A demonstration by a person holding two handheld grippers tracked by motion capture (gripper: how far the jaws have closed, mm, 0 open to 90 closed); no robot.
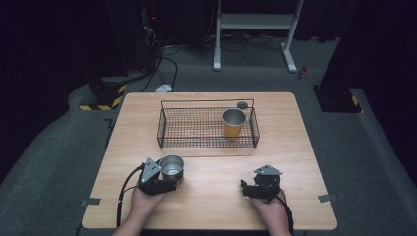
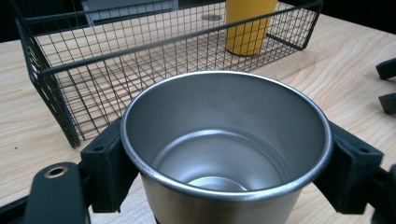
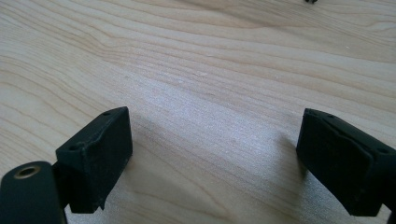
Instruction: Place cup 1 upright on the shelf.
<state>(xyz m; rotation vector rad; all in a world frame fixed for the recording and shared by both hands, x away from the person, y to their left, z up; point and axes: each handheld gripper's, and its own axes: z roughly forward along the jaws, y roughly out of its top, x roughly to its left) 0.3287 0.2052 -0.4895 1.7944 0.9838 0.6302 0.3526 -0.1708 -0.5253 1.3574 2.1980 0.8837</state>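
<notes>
Round brushed-steel cup (image 2: pixel 226 154) between left tool (image 2: pixel 229 163) pads, wood-grain table (image 3: pixel 210 70).

Bare table (image 1: pixel 216 189) lies open at lower centre of the high view; the wire basket (image 1: pixel 206 129) with its orange cup (image 1: pixel 233 123) blocks mid-frame.

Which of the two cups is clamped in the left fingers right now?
The bare steel cup on the table's near left, outside the wire basket. The orange cup stands inside the basket, untouched.

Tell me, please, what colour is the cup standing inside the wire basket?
Orange-yellow cup, clearest in the high view.
</notes>
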